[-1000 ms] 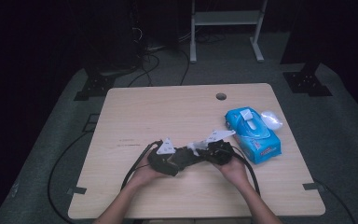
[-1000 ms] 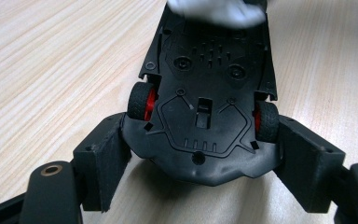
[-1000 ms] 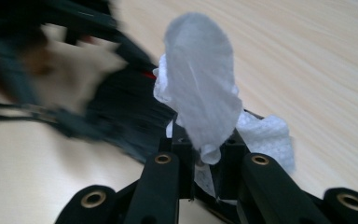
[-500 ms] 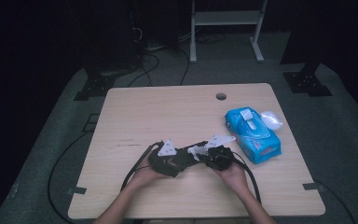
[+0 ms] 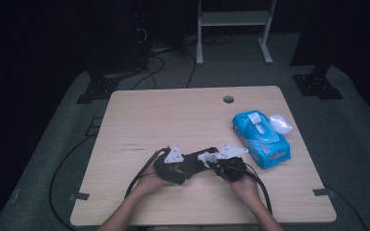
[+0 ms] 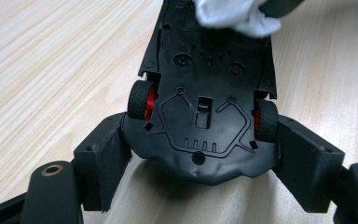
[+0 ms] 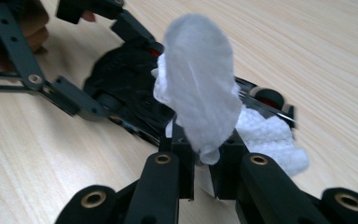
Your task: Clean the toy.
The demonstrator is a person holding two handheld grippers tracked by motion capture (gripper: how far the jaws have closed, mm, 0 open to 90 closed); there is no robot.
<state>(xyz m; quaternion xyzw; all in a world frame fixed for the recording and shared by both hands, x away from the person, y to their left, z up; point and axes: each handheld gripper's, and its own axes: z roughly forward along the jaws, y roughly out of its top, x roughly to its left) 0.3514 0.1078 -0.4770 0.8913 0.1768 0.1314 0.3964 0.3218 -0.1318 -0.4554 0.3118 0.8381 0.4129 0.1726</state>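
Two grippers: left (image 6: 200, 186) w/ toy car (image 6: 205, 93), right (image 7: 203, 161) w/ wipe (image 7: 200, 102).

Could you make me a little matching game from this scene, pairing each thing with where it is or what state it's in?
Things:
1. toy car
2. white wipe
3. blue wipes pack
4. left gripper

States:
A. lying on the table's right part, touched by no gripper
B. pinched between the right gripper's jaws
C. upside down, underside and red wheel hubs showing
D. jaws clamped on the car's two sides

Pairs: 1-C, 2-B, 3-A, 4-D
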